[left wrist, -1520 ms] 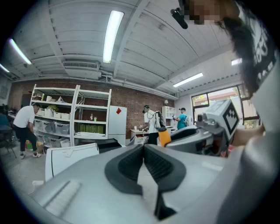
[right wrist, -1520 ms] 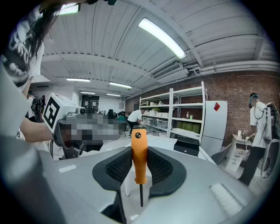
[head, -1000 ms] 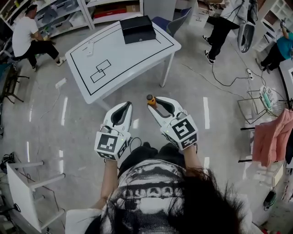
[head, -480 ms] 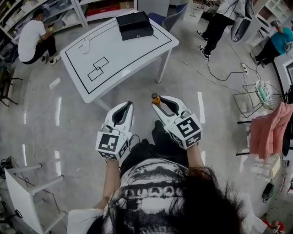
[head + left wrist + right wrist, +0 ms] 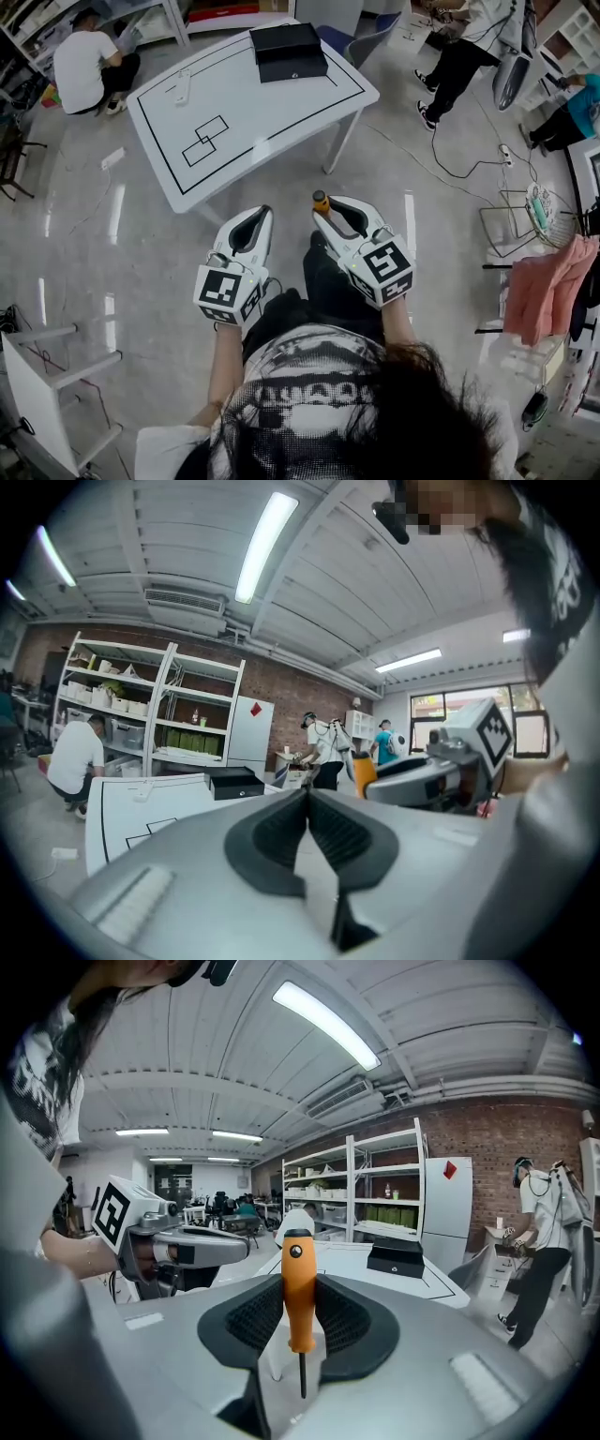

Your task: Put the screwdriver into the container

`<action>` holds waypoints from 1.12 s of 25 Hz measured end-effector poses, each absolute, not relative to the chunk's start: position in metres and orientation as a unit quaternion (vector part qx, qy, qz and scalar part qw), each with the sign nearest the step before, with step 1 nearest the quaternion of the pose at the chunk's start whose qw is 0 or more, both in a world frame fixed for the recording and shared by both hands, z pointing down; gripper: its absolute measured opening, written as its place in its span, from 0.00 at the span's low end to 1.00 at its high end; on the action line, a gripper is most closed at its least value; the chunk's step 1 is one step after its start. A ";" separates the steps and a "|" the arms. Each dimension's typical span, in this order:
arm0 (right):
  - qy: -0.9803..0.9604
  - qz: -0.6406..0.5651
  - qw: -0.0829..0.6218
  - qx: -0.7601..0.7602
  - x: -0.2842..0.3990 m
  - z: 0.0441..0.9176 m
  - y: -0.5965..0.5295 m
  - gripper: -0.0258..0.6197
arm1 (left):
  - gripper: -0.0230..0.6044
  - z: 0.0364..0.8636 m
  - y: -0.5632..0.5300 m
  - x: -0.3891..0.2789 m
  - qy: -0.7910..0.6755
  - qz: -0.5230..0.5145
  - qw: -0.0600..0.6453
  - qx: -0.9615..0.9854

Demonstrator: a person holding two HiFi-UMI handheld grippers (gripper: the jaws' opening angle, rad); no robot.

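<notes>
Fingers (image 5: 349, 1321) around one screwdriver (image 5: 298, 1283); one container (image 5: 289, 52)

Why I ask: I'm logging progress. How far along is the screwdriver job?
Done: the screwdriver is picked up, clamped in the right gripper. In hand: it is held over the floor, short of the white table. Left: reaching the black container on that table and putting it in.

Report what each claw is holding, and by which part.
The right claw grips the screwdriver by its orange handle, with the shaft pointing down. The left claw is shut on nothing.
</notes>
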State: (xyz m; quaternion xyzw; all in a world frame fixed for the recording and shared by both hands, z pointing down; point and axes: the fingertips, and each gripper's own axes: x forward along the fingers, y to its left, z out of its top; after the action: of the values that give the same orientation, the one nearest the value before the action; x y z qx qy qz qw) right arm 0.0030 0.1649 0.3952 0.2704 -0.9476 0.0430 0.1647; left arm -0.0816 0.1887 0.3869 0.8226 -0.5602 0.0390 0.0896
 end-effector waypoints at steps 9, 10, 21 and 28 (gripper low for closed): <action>-0.952 0.053 0.153 0.261 0.012 0.406 0.071 0.21 | 0.04 0.395 0.097 -0.080 -0.577 0.057 0.092 0.810; -0.952 0.053 0.152 0.259 0.015 0.406 0.057 0.21 | 0.04 0.394 0.084 -0.078 -0.580 0.060 0.092 0.807; -0.961 0.062 0.145 0.226 0.041 0.407 -0.080 0.21 | 0.04 0.385 -0.050 -0.059 -0.612 0.072 0.089 0.783; -0.968 0.064 0.137 0.198 0.046 0.412 -0.137 0.21 | 0.04 0.384 -0.099 -0.044 -0.628 0.083 0.087 0.769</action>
State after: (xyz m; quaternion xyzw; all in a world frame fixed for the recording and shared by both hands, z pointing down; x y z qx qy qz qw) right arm 0.0464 -0.1368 0.4116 0.1978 -0.9684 0.0645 0.1374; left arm -0.0444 -0.0994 0.3837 0.7692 -0.6277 0.0829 0.0867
